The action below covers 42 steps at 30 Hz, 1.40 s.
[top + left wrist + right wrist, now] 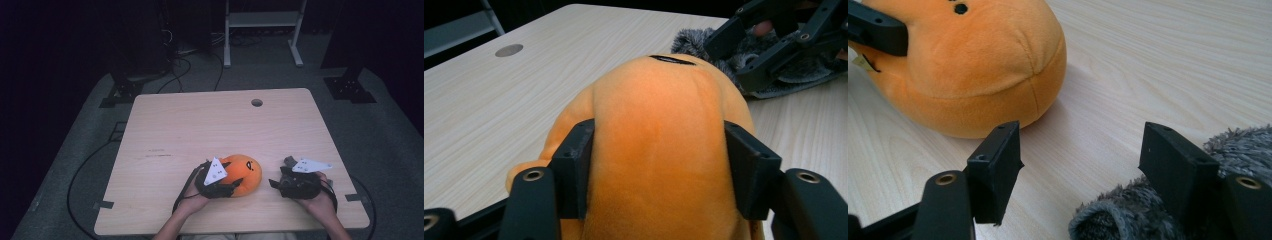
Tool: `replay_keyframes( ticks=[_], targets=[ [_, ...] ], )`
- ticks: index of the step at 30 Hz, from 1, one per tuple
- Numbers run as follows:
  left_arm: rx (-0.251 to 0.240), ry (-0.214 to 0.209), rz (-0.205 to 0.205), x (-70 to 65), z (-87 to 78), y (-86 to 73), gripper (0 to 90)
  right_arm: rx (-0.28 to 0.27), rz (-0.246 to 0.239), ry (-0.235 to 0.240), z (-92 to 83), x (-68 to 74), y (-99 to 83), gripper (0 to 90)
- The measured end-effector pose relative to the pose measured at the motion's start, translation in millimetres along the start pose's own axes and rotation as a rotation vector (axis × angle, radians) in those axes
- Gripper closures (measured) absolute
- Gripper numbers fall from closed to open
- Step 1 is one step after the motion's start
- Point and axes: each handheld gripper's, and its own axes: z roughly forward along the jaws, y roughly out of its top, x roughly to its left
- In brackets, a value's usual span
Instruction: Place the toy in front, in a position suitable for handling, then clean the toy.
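Orange round plush toy (244, 172) with small black stitched marks lies on the pale wood-grain counter (200, 130), near the front edge at about 6 o'clock of the top. The left tongs (231, 184) straddle it: in the left gripper view the plush bulges between the two black jaws, which sit against its sides at 9 and 3 o'clock, pinching it. The right tongs (276, 183) rest at 3 o'clock of the toy, well apart from it, jaws spread; in the right gripper view a grey shaggy plush piece (1148, 210) lies by and under the right-hand jaw, with bare wood in the gap between the jaws.

The counter is a rounded rectangle of light laminate with a round cable hole (256, 102) near its far edge at about 1 o'clock. Strips of tape sit at its front corners. It stands on grey carpet (390, 145). Black cables (175, 70) run across the floor at 11 o'clock, and a white metal frame (262, 30) stands at 12 o'clock in a dark room.
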Motion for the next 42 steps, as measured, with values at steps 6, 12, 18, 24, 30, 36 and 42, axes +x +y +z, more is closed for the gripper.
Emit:
replay_keyframes(
  ticks=[6, 12, 18, 24, 30, 36, 42],
  targets=[
    [0.001, -0.003, -0.024, 4.1, -2.1, 0.8, 17.0, 0.001, 0.001, -0.004, 0.4, -0.1, -0.1, 31.5],
    [-0.026, -0.005, -0.054, 10.7, -11.0, 6.2, 10.4, -0.013, 0.021, -0.01, -4.7, -3.7, 0.8, 31.8],
    [-0.048, 0.017, -0.08, 19.0, -19.9, 7.0, 10.0, -0.038, 0.04, -0.02, -10.0, -7.4, 0.4, 31.7],
    [-0.039, 0.02, -0.075, 19.6, -19.3, 5.7, 10.0, -0.042, 0.036, -0.021, -11.1, -7.8, 0.2, 31.6],
    [-0.045, 0.03, -0.063, 20.9, -23.9, 7.0, 9.3, -0.066, 0.054, -0.035, -16.2, -15.4, 0.4, 31.2],
    [-0.026, 0.04, -0.059, 22.5, -24.7, 3.8, 8.7, -0.087, 0.08, -0.055, -23.3, -24.4, -1.5, 31.2],
    [-0.027, 0.045, -0.062, 22.1, -29.5, 4.4, 8.1, -0.097, 0.09, -0.073, -29.5, -32.5, -5.2, 31.3]
  ],
)
